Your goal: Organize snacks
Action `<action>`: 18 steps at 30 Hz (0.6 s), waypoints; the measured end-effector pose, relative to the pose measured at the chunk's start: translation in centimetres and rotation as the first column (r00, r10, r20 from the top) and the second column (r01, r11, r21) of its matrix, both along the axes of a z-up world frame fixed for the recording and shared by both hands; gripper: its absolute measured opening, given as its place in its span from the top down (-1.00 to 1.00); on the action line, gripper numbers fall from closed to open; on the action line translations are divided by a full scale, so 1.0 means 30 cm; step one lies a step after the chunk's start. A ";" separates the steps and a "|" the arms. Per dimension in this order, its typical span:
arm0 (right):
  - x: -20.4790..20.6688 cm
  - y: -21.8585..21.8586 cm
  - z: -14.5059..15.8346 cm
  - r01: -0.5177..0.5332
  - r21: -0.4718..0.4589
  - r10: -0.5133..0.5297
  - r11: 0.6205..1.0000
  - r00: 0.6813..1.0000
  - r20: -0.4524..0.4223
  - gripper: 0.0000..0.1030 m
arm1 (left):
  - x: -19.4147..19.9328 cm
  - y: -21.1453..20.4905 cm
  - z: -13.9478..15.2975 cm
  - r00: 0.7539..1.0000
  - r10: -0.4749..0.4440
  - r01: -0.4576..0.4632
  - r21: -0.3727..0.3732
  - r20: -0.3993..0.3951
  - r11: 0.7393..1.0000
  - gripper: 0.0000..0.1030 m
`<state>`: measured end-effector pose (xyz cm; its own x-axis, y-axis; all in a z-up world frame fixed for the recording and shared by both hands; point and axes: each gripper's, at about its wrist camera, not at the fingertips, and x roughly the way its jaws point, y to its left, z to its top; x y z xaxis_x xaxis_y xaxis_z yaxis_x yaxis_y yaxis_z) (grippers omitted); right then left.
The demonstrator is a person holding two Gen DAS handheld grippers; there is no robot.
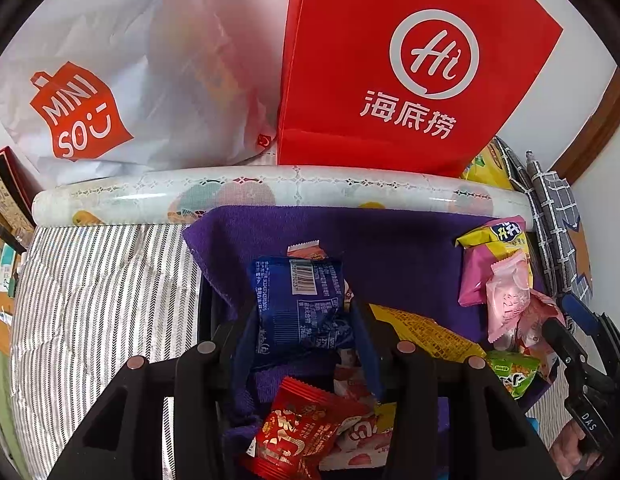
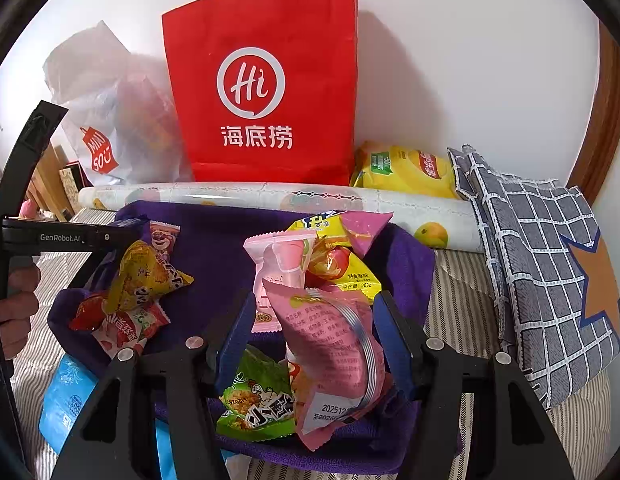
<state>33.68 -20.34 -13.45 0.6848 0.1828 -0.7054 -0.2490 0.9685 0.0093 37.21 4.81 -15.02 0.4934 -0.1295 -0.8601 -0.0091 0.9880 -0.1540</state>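
Note:
Snack packets lie on a purple towel (image 1: 389, 240) over a striped bed. In the left wrist view my left gripper (image 1: 300, 316) is shut on a blue packet (image 1: 298, 296), held up between both pads. Below it lie a red packet (image 1: 302, 428) and an orange-yellow packet (image 1: 425, 332). In the right wrist view my right gripper (image 2: 313, 320) is shut on a pink packet (image 2: 333, 348), with its jaws at the packet's sides. A green packet (image 2: 258, 400) lies under it, and more pink and yellow packets (image 2: 329, 256) lie behind.
A red paper bag (image 2: 266, 80) and a white Miniso bag (image 1: 110, 92) stand against the wall. A printed roll (image 1: 270, 192) lies in front of them. A checked cushion (image 2: 549, 260) is at the right and a yellow chip bag (image 2: 405, 168) behind.

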 end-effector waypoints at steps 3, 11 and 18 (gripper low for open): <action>-0.001 0.000 -0.001 0.000 -0.001 0.000 1.000 1.000 -0.002 -0.18 | 0.002 0.001 0.004 1.000 -0.001 0.001 -0.006 -0.002 1.000 0.14; -0.004 0.002 0.001 -0.001 0.001 0.001 1.000 1.000 -0.002 -0.18 | -0.002 0.011 0.024 1.000 -0.001 0.002 -0.027 0.011 1.000 0.07; -0.009 0.002 0.007 0.001 0.009 -0.001 1.000 1.000 0.002 -0.18 | -0.010 0.014 0.049 1.000 0.004 -0.004 -0.022 0.023 1.000 0.06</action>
